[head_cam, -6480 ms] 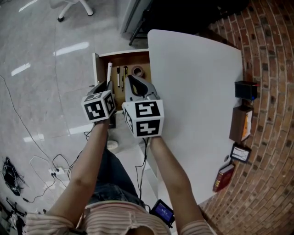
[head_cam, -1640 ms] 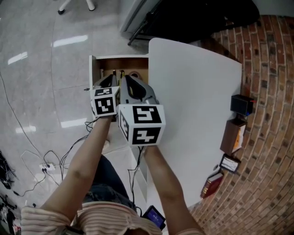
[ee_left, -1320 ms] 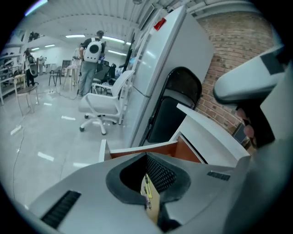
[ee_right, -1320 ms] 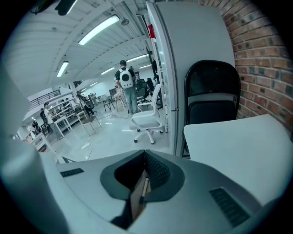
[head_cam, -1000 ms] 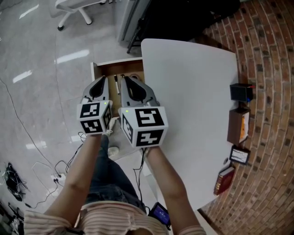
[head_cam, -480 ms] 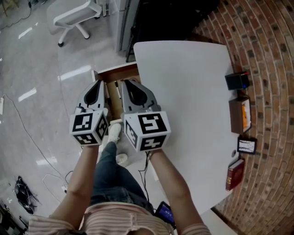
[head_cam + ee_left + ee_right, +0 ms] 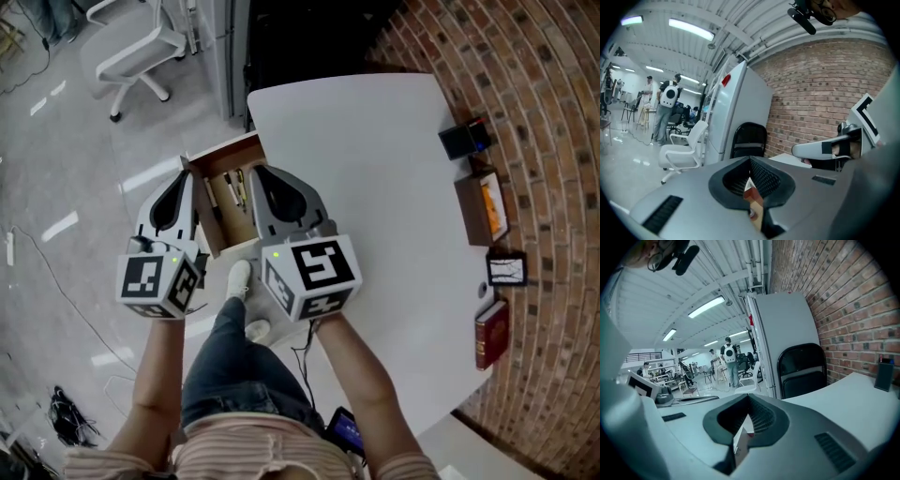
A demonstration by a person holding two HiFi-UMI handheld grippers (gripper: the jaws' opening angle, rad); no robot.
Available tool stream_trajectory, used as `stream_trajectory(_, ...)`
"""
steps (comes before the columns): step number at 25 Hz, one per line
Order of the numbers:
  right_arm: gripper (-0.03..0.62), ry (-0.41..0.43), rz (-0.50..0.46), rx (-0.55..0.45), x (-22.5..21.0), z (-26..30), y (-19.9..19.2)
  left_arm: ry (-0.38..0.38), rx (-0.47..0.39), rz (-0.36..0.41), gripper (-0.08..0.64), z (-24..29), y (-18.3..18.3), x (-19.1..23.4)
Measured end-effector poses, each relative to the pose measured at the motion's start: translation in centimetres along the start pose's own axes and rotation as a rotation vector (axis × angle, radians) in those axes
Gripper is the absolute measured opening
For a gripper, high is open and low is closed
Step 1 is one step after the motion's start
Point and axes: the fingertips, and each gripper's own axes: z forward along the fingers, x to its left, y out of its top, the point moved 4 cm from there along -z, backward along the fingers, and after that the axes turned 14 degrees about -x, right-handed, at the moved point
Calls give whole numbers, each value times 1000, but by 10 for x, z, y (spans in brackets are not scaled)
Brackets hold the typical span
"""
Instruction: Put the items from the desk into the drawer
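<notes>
The wooden drawer (image 7: 223, 150) stands open at the left edge of the white desk (image 7: 384, 187), with pens (image 7: 234, 187) lying inside. My left gripper (image 7: 180, 174) hangs over the floor just left of the drawer, shut and holding nothing. My right gripper (image 7: 260, 172) is over the drawer's right side and the desk edge, also shut and empty. In the left gripper view the jaws (image 7: 750, 161) meet, leaving only a thin slit. In the right gripper view the jaws (image 7: 749, 400) stand the same way.
Along the brick wall at the desk's right edge are a black box (image 7: 466, 139), a brown box (image 7: 483, 208), a small frame (image 7: 507, 270) and a red book (image 7: 491, 335). A white office chair (image 7: 122, 47) stands far left. Cables (image 7: 56, 412) lie on the floor.
Both grippers have drawn back toward me from the drawer and moved apart, the left one out over the floor. The head view has swung, so the desk sits more to the right.
</notes>
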Motion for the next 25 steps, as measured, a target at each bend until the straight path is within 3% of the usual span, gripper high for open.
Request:
stream_trajectory(10,17,10,-35,-115,4,-44,48,-118,-55,108,9,-21,52,-31)
stream_trajectory(25,17,26,-108,-214,19,-91,71,-196,-122,109,9,-63,83,-62)
